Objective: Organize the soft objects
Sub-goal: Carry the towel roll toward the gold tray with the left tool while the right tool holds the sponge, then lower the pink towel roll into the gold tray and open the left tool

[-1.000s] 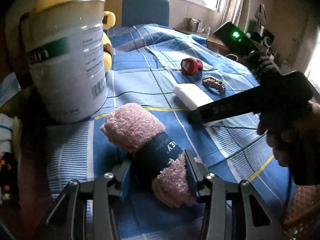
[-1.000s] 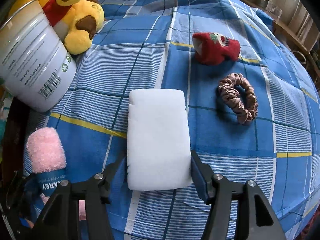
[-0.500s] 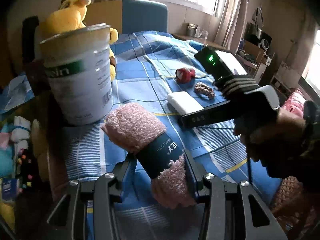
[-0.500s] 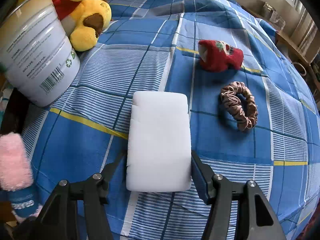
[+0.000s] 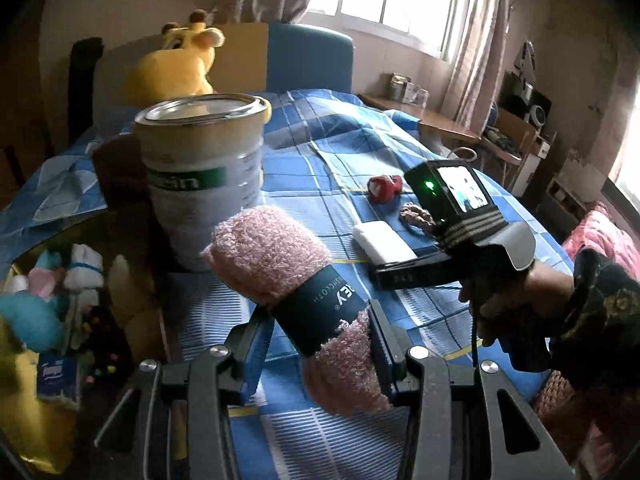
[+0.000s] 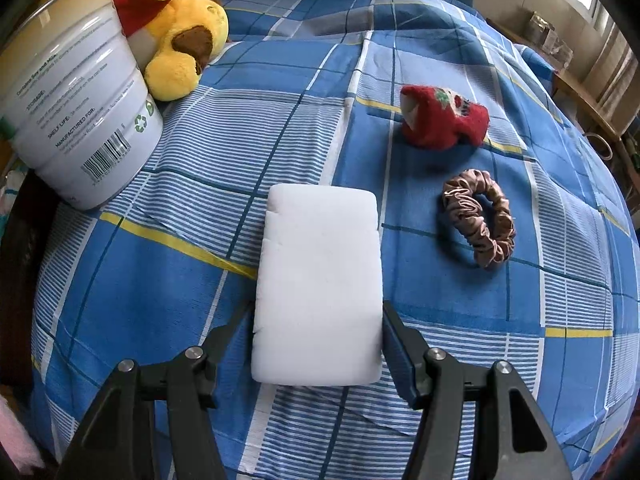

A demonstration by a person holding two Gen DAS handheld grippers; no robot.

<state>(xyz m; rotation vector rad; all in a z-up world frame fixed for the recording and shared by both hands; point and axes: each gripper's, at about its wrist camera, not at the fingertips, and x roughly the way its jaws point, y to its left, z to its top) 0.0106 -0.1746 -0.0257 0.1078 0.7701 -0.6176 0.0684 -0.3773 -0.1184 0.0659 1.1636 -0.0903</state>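
A rolled pink washcloth (image 5: pixel 268 248) with a dark paper band hangs in the air above the blue checked bedspread (image 5: pixel 332 148), and my left gripper (image 5: pixel 320 320) is shut on its banded end. A white sponge (image 6: pixel 320 272) lies flat on the bedspread (image 6: pixel 132 280). My right gripper (image 6: pixel 318 320) is shut on the sponge's near end, one pad against each long side. In the left wrist view the same sponge (image 5: pixel 382 242) sits at the tip of the right gripper (image 5: pixel 400 276), which a person's hand (image 5: pixel 512 300) holds.
A tall white tin can (image 5: pixel 204 176) stands open-topped at the left, with a yellow plush toy (image 6: pixel 180 36) behind it. A red plush item (image 6: pixel 444 118) and a brown satin scrunchie (image 6: pixel 480 218) lie to the right of the sponge. Soft items (image 5: pixel 48 300) are piled below the bed's left edge.
My left gripper has risen with the washcloth; the can's open top and more of the room now show. The right gripper and the sponge have stayed in place.
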